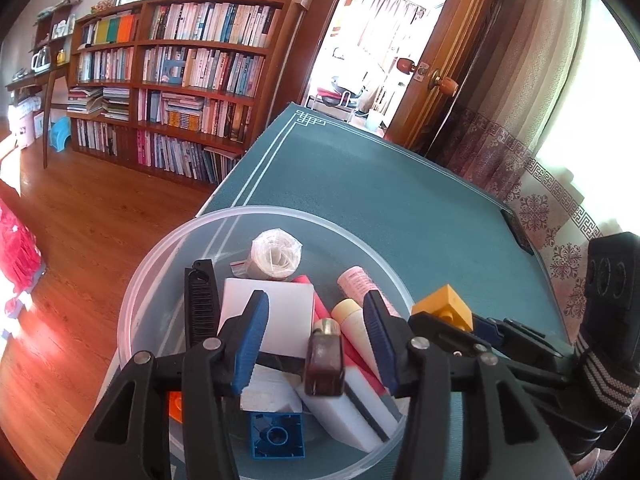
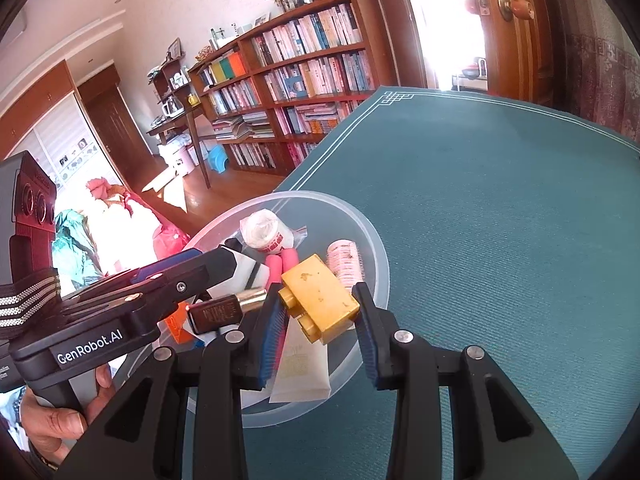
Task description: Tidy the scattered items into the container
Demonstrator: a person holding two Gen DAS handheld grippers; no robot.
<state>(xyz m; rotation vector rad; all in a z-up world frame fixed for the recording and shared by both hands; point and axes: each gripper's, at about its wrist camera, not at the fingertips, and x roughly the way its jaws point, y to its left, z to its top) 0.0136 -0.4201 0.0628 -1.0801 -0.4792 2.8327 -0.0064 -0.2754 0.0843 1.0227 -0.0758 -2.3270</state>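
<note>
The clear round container (image 1: 256, 216) sits on the green worktop (image 1: 400, 208) near its corner edge, above the wooden floor (image 1: 100, 216). Inside lie a wrapped roll of white string (image 1: 276, 254) with a red-printed label too small to read, a black comb (image 1: 200, 300) leaning against the wall, a white card (image 1: 288, 320), a pink printed roll (image 1: 358, 280), a cream tube (image 1: 352, 320), a dark brown bottle with a metallic cap (image 1: 324, 356), white sponge blocks (image 1: 348, 408), a blue toy brick (image 1: 276, 436) and an orange piece (image 1: 175, 406) low at the side. The tube carries faint print in the right wrist view that cannot be made out.

The yellow toy brick (image 2: 320, 300) hangs over the container's near rim, between the blue pads of the right hand-held gripper (image 2: 320, 336). Its left pad (image 2: 272, 336) touches the brick; the right pad stands clear of it, so the jaws are apart and the hold looks loose.

The left hand-held gripper (image 1: 316, 340) hovers over the container's contents with its jaws apart and nothing between them. Its body reads "GenRobot.AI" in white in the right wrist view, and a hand (image 2: 60, 420) grips its handle.

Beyond the worktop stand a wooden bookcase (image 1: 180, 80) packed with books and an open door (image 1: 436, 60) with a round knob.
</note>
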